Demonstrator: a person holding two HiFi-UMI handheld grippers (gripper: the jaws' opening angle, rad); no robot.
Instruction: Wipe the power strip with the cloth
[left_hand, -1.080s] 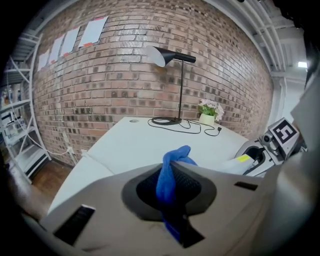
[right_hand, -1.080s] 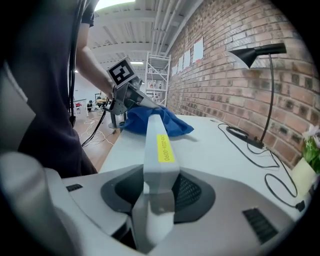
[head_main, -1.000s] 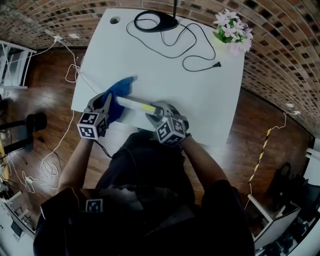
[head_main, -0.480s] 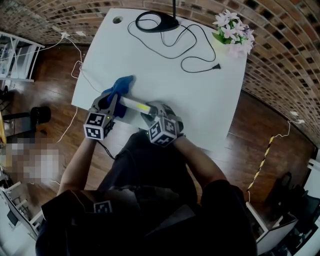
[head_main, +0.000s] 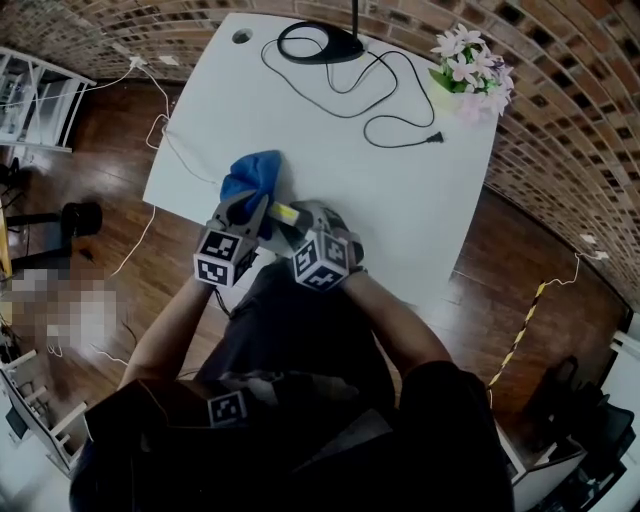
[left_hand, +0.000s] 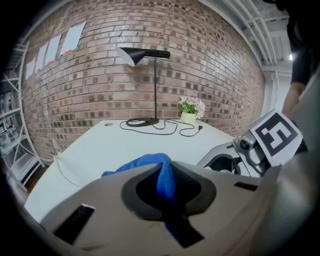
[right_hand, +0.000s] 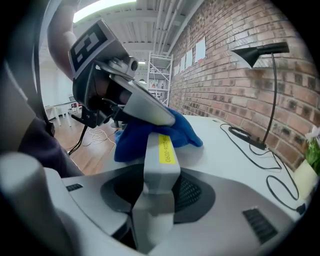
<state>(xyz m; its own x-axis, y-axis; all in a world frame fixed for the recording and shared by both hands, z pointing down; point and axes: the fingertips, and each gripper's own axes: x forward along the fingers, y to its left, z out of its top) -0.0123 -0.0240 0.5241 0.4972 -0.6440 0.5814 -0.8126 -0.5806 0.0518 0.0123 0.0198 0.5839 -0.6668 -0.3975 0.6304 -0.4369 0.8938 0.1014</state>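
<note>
A white power strip (right_hand: 161, 161) with a yellow label lies at the table's near edge, and my right gripper (right_hand: 154, 196) is shut on its near end. The head view shows only a short stretch of the power strip (head_main: 284, 213) between the two grippers. A blue cloth (left_hand: 165, 177) is pinched in my left gripper (left_hand: 168, 186), which is shut on it. The cloth (right_hand: 152, 131) lies bunched over the strip's far part, with the left gripper (head_main: 250, 214) pressing it down close to the right gripper (head_main: 304, 222).
A black lamp base (head_main: 318, 44) stands at the table's far edge, its black cord and plug (head_main: 432, 131) trailing across the white table (head_main: 400, 200). A flower pot (head_main: 465, 68) sits at the far right corner. White cables lie on the wooden floor (head_main: 110, 180) at the left.
My left gripper has slid the cloth to the right along the strip, closer to the right gripper. Less of the strip shows now. The right gripper has stayed put.
</note>
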